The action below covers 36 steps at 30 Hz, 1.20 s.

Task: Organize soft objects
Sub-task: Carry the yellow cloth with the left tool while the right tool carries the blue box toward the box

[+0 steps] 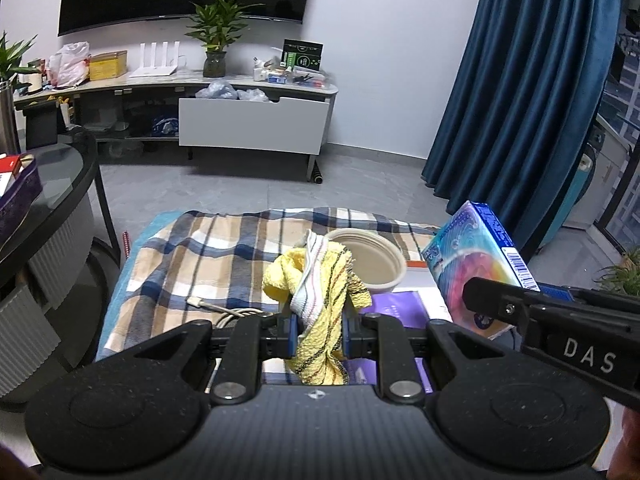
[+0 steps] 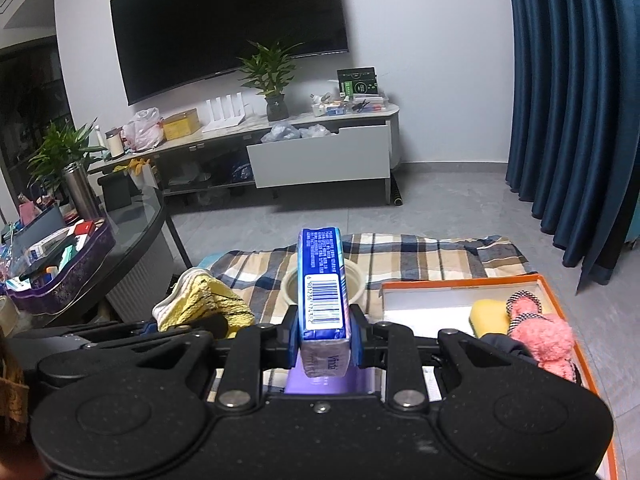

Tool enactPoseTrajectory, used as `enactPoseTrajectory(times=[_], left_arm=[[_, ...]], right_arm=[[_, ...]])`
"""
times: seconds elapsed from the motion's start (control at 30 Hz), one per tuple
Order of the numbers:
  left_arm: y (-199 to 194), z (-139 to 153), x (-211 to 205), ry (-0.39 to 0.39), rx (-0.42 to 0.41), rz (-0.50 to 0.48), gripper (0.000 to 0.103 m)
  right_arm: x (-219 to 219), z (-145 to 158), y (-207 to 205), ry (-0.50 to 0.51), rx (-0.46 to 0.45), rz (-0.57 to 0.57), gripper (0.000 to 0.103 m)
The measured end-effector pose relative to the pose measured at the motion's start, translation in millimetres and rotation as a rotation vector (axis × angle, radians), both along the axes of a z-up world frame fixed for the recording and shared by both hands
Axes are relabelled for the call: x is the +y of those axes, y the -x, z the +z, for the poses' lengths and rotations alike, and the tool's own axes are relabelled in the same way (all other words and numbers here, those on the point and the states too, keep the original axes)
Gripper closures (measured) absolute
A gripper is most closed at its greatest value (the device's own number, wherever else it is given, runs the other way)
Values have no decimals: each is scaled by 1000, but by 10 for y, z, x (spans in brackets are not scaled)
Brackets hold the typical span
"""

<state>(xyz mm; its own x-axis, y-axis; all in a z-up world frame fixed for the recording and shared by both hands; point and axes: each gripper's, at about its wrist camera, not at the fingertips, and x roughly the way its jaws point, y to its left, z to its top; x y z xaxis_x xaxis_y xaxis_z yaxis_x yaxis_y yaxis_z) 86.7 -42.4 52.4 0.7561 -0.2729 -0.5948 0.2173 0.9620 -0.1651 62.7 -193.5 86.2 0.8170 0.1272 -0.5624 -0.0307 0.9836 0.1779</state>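
My left gripper (image 1: 319,334) is shut on a yellow striped cloth (image 1: 320,280), bunched with a white striped edge, held above the plaid blanket (image 1: 192,256). The cloth also shows in the right wrist view (image 2: 200,300). My right gripper (image 2: 325,342) is shut on a blue tissue pack (image 2: 322,280), held upright; the pack shows at the right of the left wrist view (image 1: 476,264). An orange-rimmed box (image 2: 460,282) at the right holds a yellow sponge (image 2: 490,314) and a pink fluffy item (image 2: 544,340).
A beige paper bowl (image 1: 378,264) stands on the blanket beyond the cloth. A purple booklet (image 1: 400,308) and a white cable (image 1: 224,310) lie near my grippers. A glass table (image 2: 132,224) with a cluttered purple tray (image 2: 60,268) stands left. A TV stand (image 1: 256,120) lies ahead.
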Motion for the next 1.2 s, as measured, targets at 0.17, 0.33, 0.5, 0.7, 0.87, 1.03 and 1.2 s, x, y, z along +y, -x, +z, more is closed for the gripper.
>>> enactPoseTrajectory(times=[0.17,0.33,0.5,0.7,0.87,1.03,1.2], left_arm=[[3,0,-99,-6,2,-15,82],[-1,7,-199,-12,0,-35,82],[-13,24,-297,-21,-5,-54,82],[-15,26,-402,-28,-8,-76,82],[-16,10,-497,-34,-4,-95,82],[-3,14,-594,-35,-4,-118,82],[-8,11,-680,-37,-5,-139,82]], right_arm=[[-103,2,18,-4,-4,-13,72],[-179,3,34,-6,-7,-25,72],[-252,9,55,-8,-11,-38,72],[-356,15,75,-11,-14,-59,72],[-432,10,93,-11,-13,-73,72],[-517,0,113,-13,-13,-92,72],[-585,-12,122,-13,-11,-108,72]])
